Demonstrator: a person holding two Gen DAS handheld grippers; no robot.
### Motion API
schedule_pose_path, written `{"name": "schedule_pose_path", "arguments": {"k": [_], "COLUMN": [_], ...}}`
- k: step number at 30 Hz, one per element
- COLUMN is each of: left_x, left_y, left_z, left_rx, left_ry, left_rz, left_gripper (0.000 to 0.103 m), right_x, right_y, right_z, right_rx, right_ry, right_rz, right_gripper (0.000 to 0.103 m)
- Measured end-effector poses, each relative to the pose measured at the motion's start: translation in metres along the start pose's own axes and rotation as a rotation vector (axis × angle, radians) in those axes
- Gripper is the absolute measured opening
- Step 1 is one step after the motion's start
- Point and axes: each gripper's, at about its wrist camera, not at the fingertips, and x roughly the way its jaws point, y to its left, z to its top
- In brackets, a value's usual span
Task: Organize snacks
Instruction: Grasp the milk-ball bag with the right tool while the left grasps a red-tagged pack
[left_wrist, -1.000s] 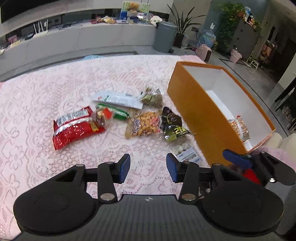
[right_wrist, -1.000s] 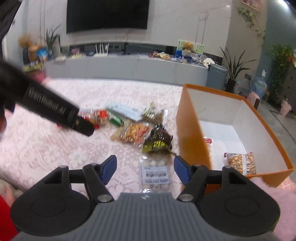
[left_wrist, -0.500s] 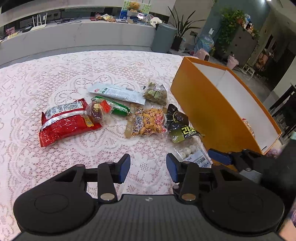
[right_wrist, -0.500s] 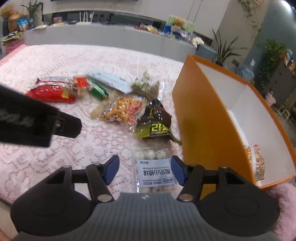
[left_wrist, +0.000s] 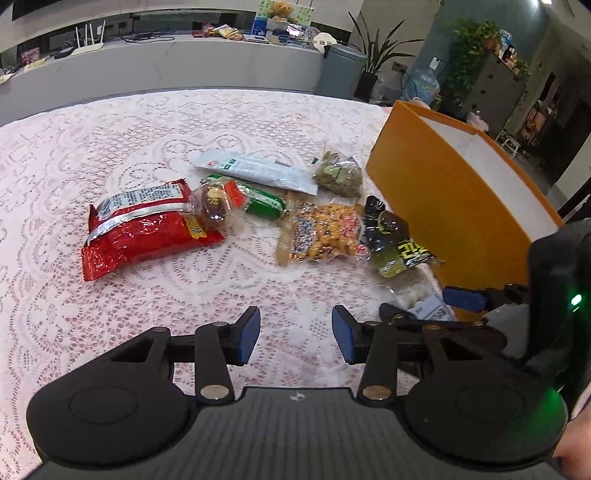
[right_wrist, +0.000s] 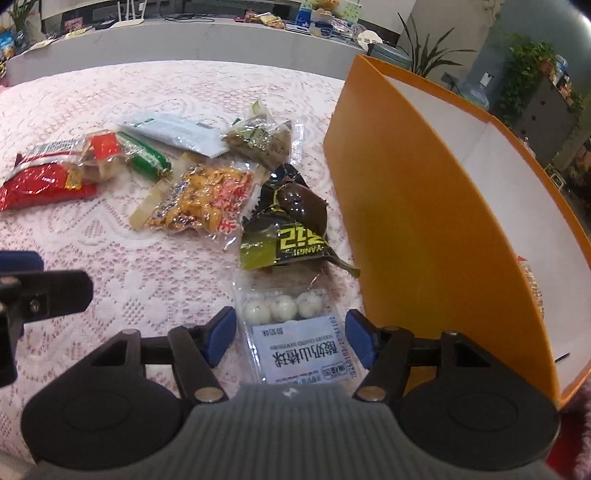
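Several snack packs lie on a pink lace cloth beside an orange box (right_wrist: 424, 206). My right gripper (right_wrist: 290, 338) is open, its blue pads on either side of a clear pack of white balls (right_wrist: 295, 332), low over it. Just beyond lies a black-and-green pack (right_wrist: 291, 225), then a peanut mix pack (right_wrist: 203, 201). My left gripper (left_wrist: 295, 334) is open and empty above bare cloth, short of a red bag (left_wrist: 144, 225). The right gripper shows at the right of the left wrist view (left_wrist: 424, 306).
A green sausage stick (left_wrist: 262, 201), a white sachet (left_wrist: 255, 170) and a greenish pack (left_wrist: 340, 175) lie further back. The orange box (left_wrist: 454, 206) stands to the right with a snack inside. A grey counter and bin are beyond the table.
My right gripper has dropped forward and down until its pads straddle the pack of white balls. My left gripper has moved slightly closer to the snacks.
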Motion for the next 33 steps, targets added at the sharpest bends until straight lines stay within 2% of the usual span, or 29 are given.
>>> {"name": "schedule_pose_path", "arguments": {"k": [6, 11, 13, 19, 22, 24, 25, 27, 30, 33], "left_x": [0.002, 0.001, -0.001, -0.011, -0.014, -0.015, -0.015, -0.012, -0.004, 0.01], "left_y": [0.0, -0.001, -0.001, 0.009, 0.008, 0.009, 0.01, 0.014, 0.023, 0.029], "left_z": [-0.001, -0.003, -0.003, 0.007, 0.02, 0.03, 0.035, 0.046, 0.061, 0.073], "left_rx": [-0.004, 0.001, 0.003, -0.04, -0.008, 0.018, 0.03, 0.06, 0.052, 0.058], "left_ry": [0.0, -0.005, -0.012, -0.066, -0.088, -0.085, -0.074, -0.048, -0.044, -0.034], "left_rz": [0.003, 0.009, 0.014, 0.029, 0.077, 0.097, 0.094, 0.085, 0.116, 0.101], "left_gripper": [0.051, 0.051, 0.048, 0.048, 0.048, 0.051, 0.058, 0.06, 0.061, 0.067], "right_x": [-0.004, -0.019, -0.031, -0.06, -0.069, -0.075, -0.079, -0.082, -0.077, -0.057], "right_y": [-0.006, -0.016, -0.018, -0.02, -0.027, -0.03, -0.031, -0.031, -0.028, -0.025], "right_z": [-0.002, -0.007, -0.008, -0.005, 0.0, 0.006, 0.01, 0.02, 0.043, 0.067], "right_rx": [0.026, 0.075, 0.079, 0.033, 0.037, 0.037, 0.031, 0.009, -0.029, -0.038], "right_ry": [-0.004, -0.011, -0.04, -0.107, -0.126, -0.143, -0.154, -0.183, -0.243, -0.25], "right_rz": [0.03, 0.126, 0.167, 0.234, 0.274, 0.308, 0.327, 0.336, 0.286, 0.267], "right_gripper": [0.058, 0.057, 0.057, 0.056, 0.056, 0.056, 0.056, 0.056, 0.055, 0.055]}}
